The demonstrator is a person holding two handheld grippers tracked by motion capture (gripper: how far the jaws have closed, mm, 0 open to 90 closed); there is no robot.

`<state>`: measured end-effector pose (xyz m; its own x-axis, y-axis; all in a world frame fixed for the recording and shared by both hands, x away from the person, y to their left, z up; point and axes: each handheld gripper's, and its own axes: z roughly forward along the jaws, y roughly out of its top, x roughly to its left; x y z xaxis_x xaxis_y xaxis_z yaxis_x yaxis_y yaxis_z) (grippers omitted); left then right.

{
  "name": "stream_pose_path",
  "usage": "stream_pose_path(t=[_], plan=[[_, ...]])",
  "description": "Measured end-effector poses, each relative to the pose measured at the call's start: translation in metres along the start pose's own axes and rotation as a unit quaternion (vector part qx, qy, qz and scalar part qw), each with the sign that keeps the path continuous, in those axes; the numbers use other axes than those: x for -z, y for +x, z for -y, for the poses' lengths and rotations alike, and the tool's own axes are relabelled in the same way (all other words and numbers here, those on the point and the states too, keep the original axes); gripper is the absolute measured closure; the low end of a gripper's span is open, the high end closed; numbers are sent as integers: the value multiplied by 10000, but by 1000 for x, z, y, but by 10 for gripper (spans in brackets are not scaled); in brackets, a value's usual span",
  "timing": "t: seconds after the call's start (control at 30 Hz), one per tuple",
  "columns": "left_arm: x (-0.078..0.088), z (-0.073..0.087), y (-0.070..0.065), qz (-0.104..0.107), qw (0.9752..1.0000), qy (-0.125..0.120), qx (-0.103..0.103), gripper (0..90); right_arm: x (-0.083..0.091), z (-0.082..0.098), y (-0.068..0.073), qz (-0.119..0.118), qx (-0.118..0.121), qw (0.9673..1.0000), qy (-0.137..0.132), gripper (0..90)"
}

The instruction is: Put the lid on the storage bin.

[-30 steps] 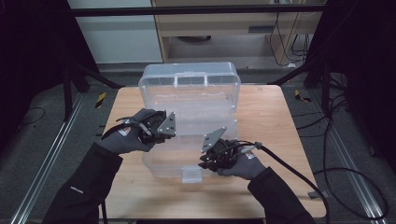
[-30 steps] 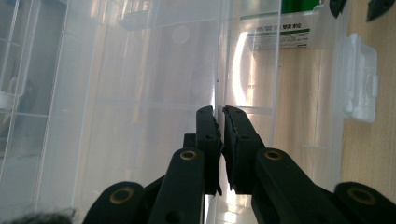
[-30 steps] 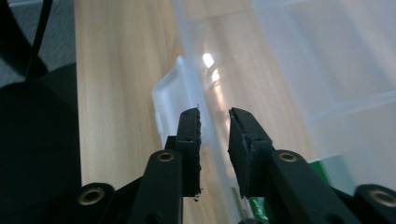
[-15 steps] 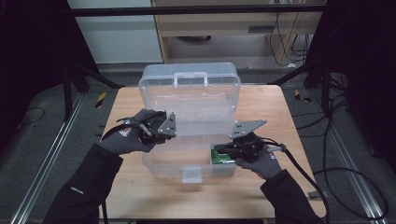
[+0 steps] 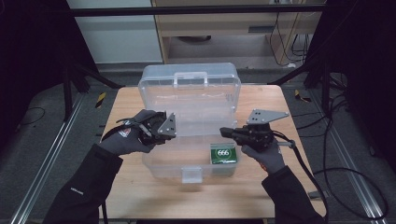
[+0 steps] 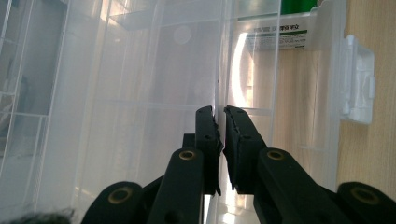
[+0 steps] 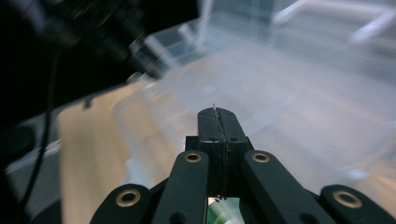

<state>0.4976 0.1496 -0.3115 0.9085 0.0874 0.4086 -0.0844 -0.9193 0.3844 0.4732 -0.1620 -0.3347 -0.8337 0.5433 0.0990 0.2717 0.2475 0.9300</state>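
Clear plastic box [image 5: 187,100], green white-printed packet [image 5: 223,153], tan wooden table [image 5: 271,100].

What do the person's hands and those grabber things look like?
Both hands wear dark grey gloves, and the sleeves are dark too, with small white lettering on the left one. The left gripper and right gripper are black, with brass-coloured pins at the joints of their two flat jaws. Each carries a grey three-cornered plate on top. A black cable trails from the right one.
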Motion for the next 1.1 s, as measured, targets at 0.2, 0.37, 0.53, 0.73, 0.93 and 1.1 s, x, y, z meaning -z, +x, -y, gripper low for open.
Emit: stream_pose_path(t=[0.2, 0.37, 0.53, 0.73, 0.93, 1.1], plan=[[0, 0, 0, 20, 10000, -19, 6, 834, -2, -6, -21, 551, -318, 9976, -291, 900], [0, 1, -1, 46, 10000, -28, 16, 834, -11, -10, -36, 824, -466, 9954, -166, 900], [0, 1, -3, 69, 10000, -36, 27, 834, -16, -10, -49, 1015, -573, 9932, -72, 900], [-1, 2, -4, 50, 10000, -53, 27, 834, -14, -11, -58, 1160, -638, 9912, -35, 900], [-1, 3, -5, 56, 9999, -68, 49, 832, -11, -10, -62, 1234, -664, 9901, 0, 900], [-1, 3, -7, 80, 9999, -82, 85, 831, -10, -11, -63, 1239, -671, 9900, 7, 900]])
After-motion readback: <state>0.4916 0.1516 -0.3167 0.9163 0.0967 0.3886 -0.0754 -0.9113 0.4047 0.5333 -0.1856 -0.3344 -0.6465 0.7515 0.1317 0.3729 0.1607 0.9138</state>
